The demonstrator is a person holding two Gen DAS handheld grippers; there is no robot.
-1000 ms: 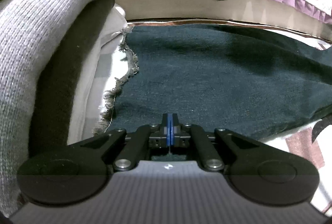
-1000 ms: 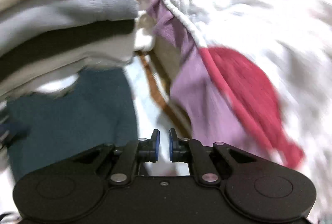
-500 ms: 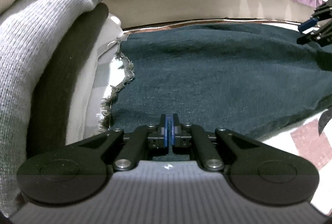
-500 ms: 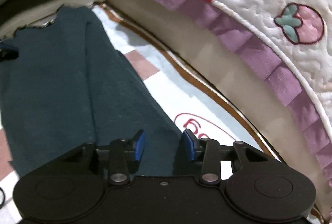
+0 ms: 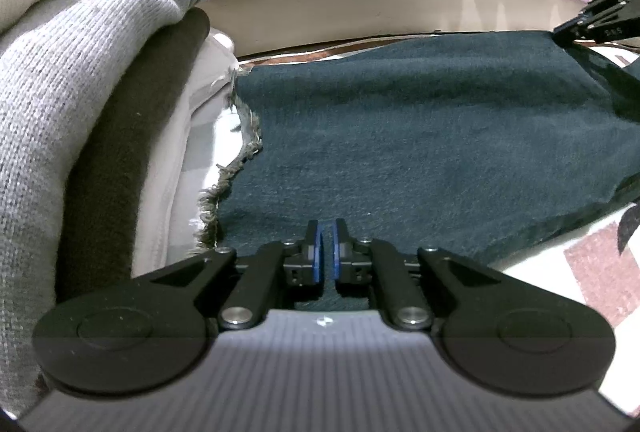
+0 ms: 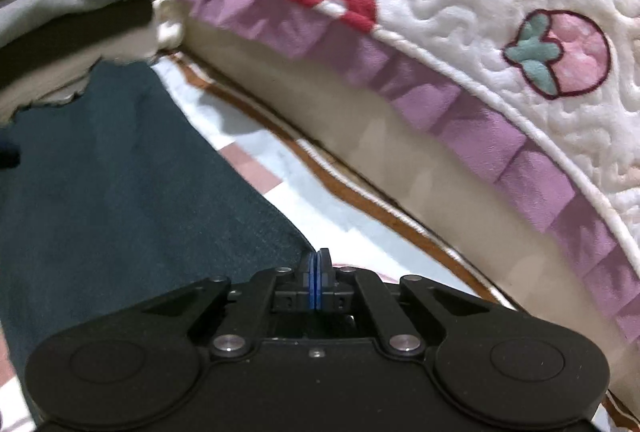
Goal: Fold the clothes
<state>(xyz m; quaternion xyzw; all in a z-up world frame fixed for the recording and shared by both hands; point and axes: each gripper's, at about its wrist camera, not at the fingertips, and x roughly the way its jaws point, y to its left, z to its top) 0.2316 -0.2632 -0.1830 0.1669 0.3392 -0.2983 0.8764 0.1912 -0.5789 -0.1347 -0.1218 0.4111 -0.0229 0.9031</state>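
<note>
Dark teal cloth (image 5: 420, 152) lies flat on the patterned mat (image 6: 256, 172) beside a stack of folded clothes (image 5: 92, 80). The right gripper (image 6: 316, 264) pinches its far corner, jaws closed; the left gripper (image 5: 326, 232) rests on the near edge, jaws slightly parted

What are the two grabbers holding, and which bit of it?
The right gripper is shut on the dark teal fabric garment, pinching its edge at a corner. The left gripper rests at the garment's near edge, pads slightly apart; whether it grips cannot be told.
</note>
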